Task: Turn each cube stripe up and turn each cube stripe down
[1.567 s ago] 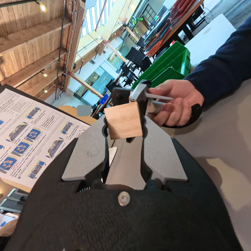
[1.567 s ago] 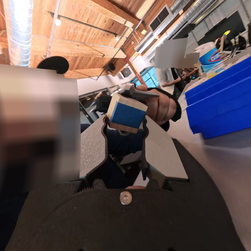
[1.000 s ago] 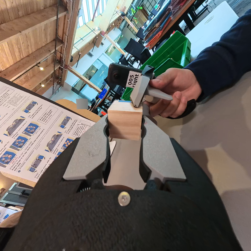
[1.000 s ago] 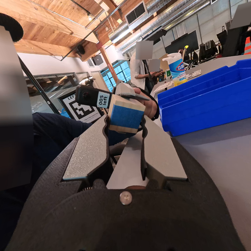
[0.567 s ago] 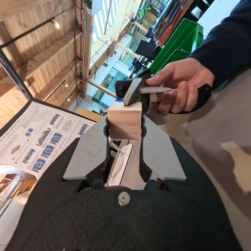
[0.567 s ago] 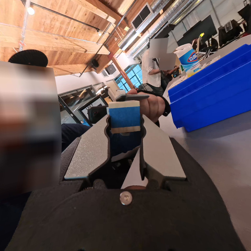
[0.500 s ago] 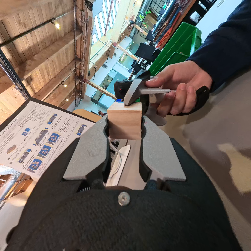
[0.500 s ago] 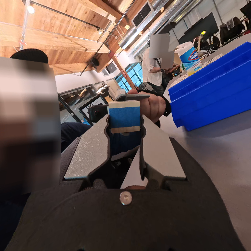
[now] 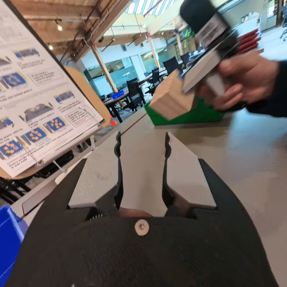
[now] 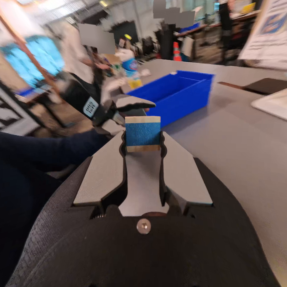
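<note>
The right gripper point(image 10: 142, 136) pinches a wooden cube point(image 10: 142, 136) between its fingertips, held up off the grey table point(image 10: 233, 139) — the face toward its camera carries a wide blue stripe point(image 10: 142, 134) running across, with bare wood above and below. In the left wrist view the same cube point(image 9: 170, 101) shows its plain wooden sides, tilted, above the table near a green bin point(image 9: 194, 115), with the person's hand point(image 9: 242, 82) blurred behind it. The left gripper point(image 9: 142, 139) is spread and holds nothing — only bare table lies between its fingers. A blue bin point(image 10: 178, 91) stands beyond the cube, and an instruction sheet point(image 9: 38, 101) leans at the left.
</note>
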